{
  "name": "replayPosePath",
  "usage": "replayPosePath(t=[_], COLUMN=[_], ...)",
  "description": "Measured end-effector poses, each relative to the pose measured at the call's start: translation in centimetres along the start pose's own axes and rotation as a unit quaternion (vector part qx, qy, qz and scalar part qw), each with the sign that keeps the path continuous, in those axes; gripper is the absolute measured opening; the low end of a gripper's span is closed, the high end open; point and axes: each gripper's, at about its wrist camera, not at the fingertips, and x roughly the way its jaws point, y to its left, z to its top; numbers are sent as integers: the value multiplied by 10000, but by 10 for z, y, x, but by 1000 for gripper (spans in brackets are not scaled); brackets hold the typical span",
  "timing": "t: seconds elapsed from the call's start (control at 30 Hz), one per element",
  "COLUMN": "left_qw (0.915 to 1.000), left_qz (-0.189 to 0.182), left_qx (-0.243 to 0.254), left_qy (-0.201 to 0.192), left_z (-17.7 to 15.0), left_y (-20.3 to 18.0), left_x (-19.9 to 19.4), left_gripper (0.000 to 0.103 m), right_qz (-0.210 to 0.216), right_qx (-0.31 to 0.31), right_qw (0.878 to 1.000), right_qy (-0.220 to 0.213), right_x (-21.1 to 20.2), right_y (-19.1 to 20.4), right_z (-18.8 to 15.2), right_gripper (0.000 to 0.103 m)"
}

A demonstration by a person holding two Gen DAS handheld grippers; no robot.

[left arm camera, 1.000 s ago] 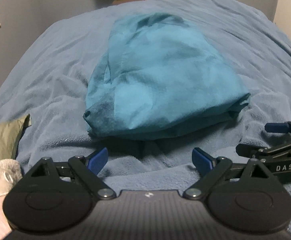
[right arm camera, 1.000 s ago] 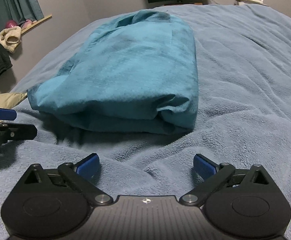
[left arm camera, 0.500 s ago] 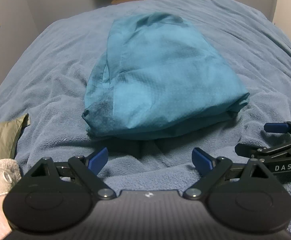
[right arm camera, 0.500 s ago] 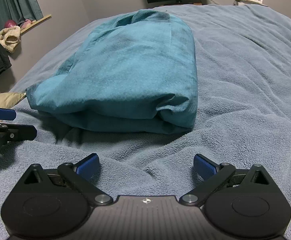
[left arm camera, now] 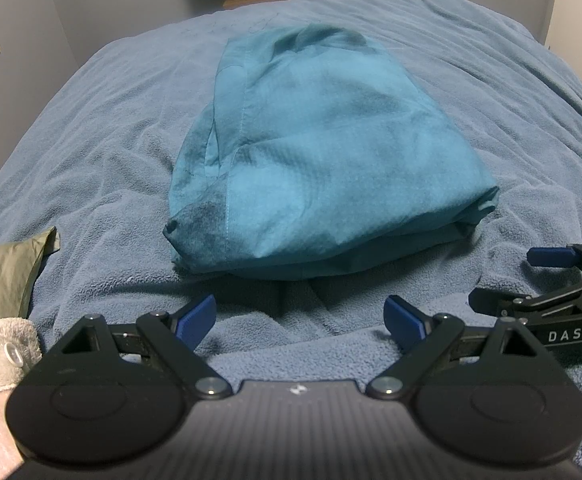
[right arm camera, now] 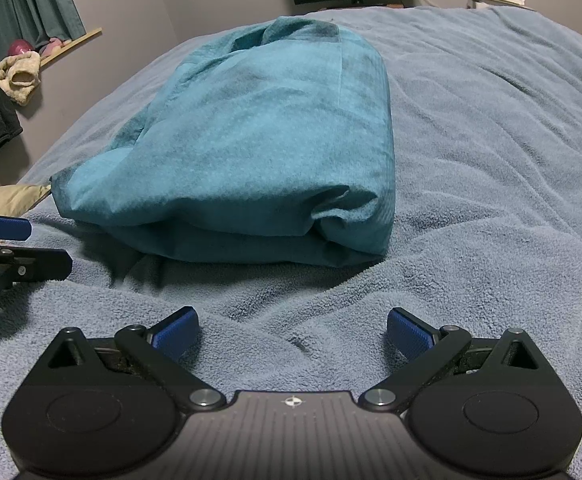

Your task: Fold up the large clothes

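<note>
Hovering spread and empty, left tool and right tool have barely shifted; teal garment stays folded, likely finished.

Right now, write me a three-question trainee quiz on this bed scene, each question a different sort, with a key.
1. True or false: the left gripper is shut on the teal garment.
2. Multiple choice: the teal garment lies on A) a wooden table, B) the blue blanket, C) the olive cloth.
3. Fill in: in the left wrist view, the right gripper shows at the ___ edge of the picture.

Key
1. False; its jaws stand open, short of the garment.
2. B.
3. Right.
</note>
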Motion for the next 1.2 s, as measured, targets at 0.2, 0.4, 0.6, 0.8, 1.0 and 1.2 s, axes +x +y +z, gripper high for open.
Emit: replayPosePath(t=[0.2,0.4,0.6,0.8,1.0,1.2], left_qw=[10000,10000,9998,9996,9990,9997], left_qz=[-27,46,115,147,278,-49], left_qx=[-12,-8,61,-4,195,28], left_qy=[-10,-51,-148,-259,-291,-229], left_z=[1,1,1,1,2,2], left_y=[0,0,-3,-1,-9,-3], left_x=[1,1,-2,-8,-10,-10], left_gripper=[92,92,92,100,102,102], right_qz=[-5,2,9,27,49,74], right_qx=[19,21,32,39,53,86], right_qw=[10000,10000,10000,10000,9999,9998], right_qy=[21,35,60,80,120,159], right_x=[1,2,3,3,6,7], right_y=[-2,-3,-2,-3,-3,-3], right_z=[-1,0,0,-1,-1,0], right_gripper=[102,102,102,103,103,103])
